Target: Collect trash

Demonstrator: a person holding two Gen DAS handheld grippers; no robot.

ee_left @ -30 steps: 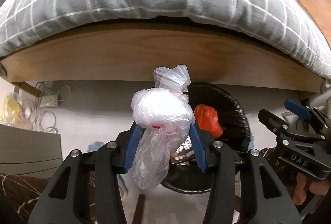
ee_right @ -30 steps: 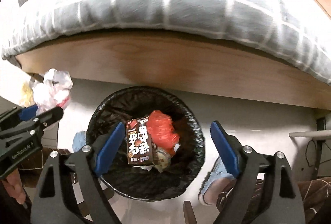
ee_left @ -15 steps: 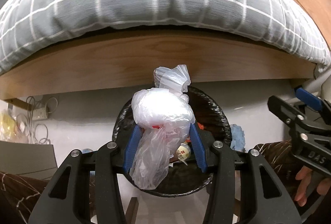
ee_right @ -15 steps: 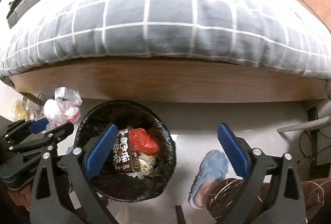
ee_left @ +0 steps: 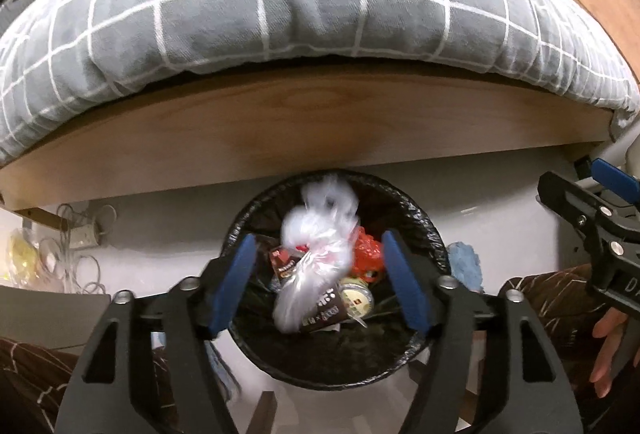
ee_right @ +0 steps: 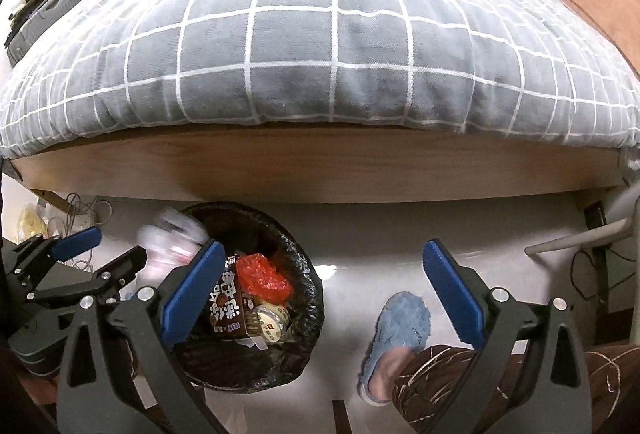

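A black-lined round trash bin [ee_left: 432,234] stands on the floor by the bed; it also shows in the right wrist view [ee_right: 308,274]. My left gripper [ee_left: 318,284] is open right above it, and a blurred clear plastic bag of trash [ee_left: 316,246] is between its jaws, free of both pads, over the bin. The bag shows blurred in the right wrist view [ee_right: 172,238]. The bin holds a red bag [ee_right: 262,278], a brown carton [ee_right: 228,308] and a small cup [ee_right: 272,320]. My right gripper [ee_right: 320,294] is open and empty, right of the bin.
A wooden bed frame [ee_left: 304,129] with a grey checked duvet [ee_left: 304,1] rises just behind the bin. Cables and a power strip [ee_left: 82,238] lie left. A blue slipper on a foot [ee_right: 400,330] is right of the bin.
My left gripper has opened and let go of the plastic bag, which is dropping toward the bin. My right gripper has moved right, away from the bin.
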